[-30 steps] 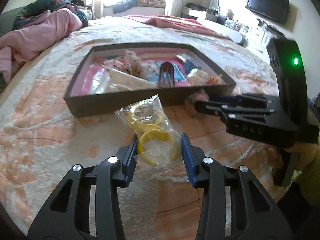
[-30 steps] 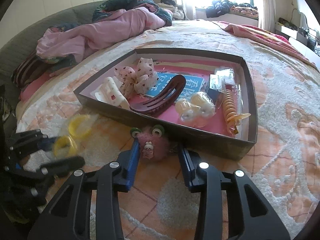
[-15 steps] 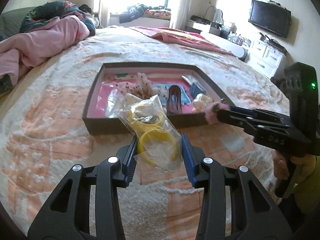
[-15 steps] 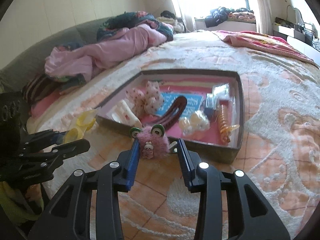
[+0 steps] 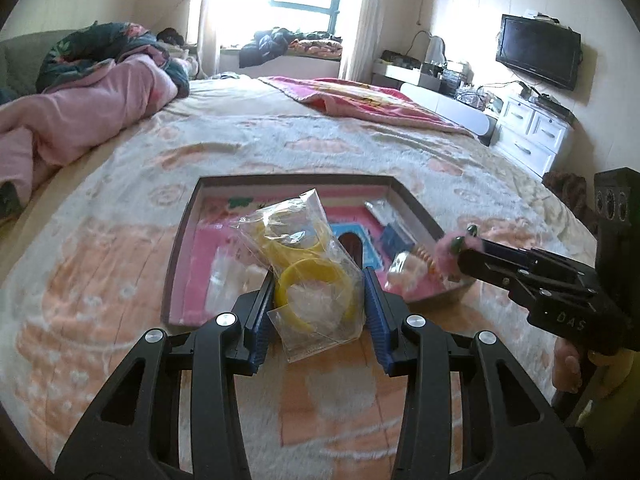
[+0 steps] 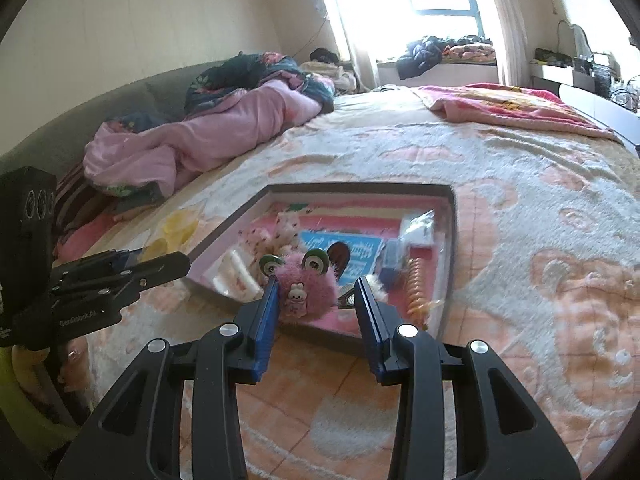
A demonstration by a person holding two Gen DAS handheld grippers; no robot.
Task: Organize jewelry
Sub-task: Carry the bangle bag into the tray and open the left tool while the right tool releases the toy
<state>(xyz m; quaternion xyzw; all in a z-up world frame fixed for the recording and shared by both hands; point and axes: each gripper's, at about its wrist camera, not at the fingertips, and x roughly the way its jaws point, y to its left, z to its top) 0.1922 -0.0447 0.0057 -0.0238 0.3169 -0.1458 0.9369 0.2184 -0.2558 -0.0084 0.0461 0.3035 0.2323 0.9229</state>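
Over the bedspread, short of the tray's near edge, left gripper clamps a clear bag of yellow bangles; right gripper clamps a pink fuzzy clip, both raised, probably for dropping in. Beyond, the tray already holds hair clips and packets.

Tray sits on the bed blanket, mid-scene. In tray: scrunchies far left, card centre, spiral hair tie right, small packet far right. Crumpled quilt far left on bed. TV on far right wall.
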